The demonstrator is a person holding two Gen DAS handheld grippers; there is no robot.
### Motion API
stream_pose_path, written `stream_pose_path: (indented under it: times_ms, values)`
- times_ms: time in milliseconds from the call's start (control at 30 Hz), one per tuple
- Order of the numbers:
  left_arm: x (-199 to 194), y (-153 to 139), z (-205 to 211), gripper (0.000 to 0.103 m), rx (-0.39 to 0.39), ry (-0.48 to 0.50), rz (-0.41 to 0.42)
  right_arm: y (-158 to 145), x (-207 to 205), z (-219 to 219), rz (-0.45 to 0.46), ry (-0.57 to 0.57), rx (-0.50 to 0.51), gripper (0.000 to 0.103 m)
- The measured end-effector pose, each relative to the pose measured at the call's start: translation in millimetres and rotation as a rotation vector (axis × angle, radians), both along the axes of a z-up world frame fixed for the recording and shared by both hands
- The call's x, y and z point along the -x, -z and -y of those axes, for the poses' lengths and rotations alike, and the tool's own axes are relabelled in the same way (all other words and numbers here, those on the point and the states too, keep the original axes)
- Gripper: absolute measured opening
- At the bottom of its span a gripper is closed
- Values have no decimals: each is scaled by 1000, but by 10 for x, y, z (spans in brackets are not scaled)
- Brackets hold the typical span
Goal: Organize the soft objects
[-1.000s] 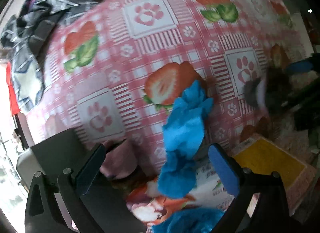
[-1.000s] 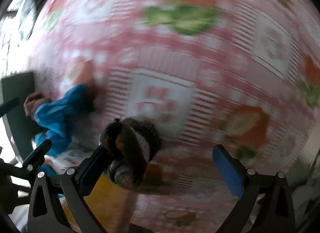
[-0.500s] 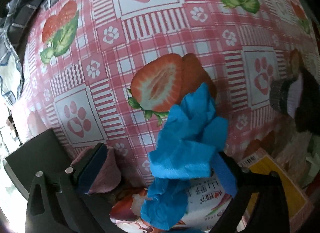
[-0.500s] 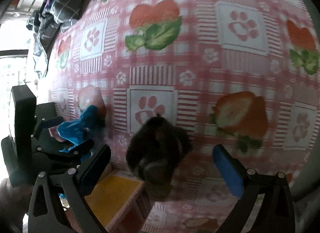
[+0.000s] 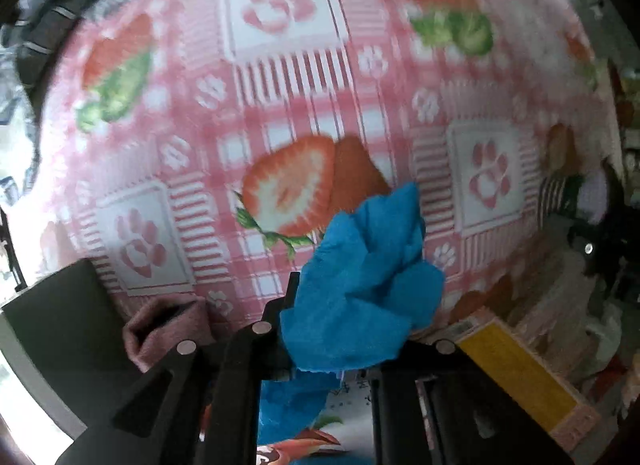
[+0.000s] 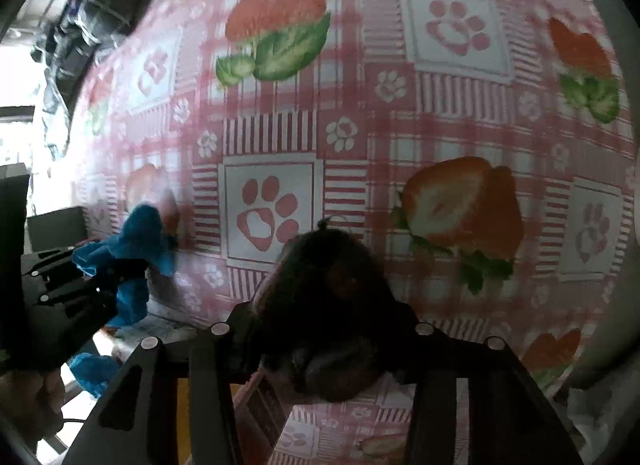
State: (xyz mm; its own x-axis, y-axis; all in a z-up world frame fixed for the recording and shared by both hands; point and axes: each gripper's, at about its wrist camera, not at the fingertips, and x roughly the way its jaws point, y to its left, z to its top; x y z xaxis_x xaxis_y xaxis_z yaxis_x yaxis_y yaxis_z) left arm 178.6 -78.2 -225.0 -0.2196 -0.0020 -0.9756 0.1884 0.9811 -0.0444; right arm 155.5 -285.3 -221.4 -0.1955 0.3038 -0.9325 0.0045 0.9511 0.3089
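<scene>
The left hand-held gripper [image 5: 352, 329] is clamping a crumpled bright blue cloth [image 5: 368, 281], its jaws having just been closing on the fabric, which is bunching up above the fingers. The right hand-held gripper [image 6: 324, 329] is pinching a dark brown fuzzy knitted item [image 6: 328, 305], jaws likewise having just been closing around it. Both are hanging over the table [image 6: 440, 117], which is wearing a pink checked strawberry-and-paw-print cover. A dusty pink cloth [image 5: 168, 329] is lying beside the left fingers, with a yellow-topped box [image 5: 516, 369] sitting nearby.
</scene>
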Motion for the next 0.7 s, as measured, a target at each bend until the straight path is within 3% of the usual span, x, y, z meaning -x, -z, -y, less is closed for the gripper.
stream_pose_path:
  times_ms: [300,433,700]
  values:
    - [66,-625,-161,14,57,-51,170,-554,107,132,84,93,-61,49]
    - [186,-862,-97,14,75,-32,235,-677,122,13,115,117,-77,49]
    - [584,-1305,-245,14,118,-1,319,-1253,532,88,202,160,-49,49]
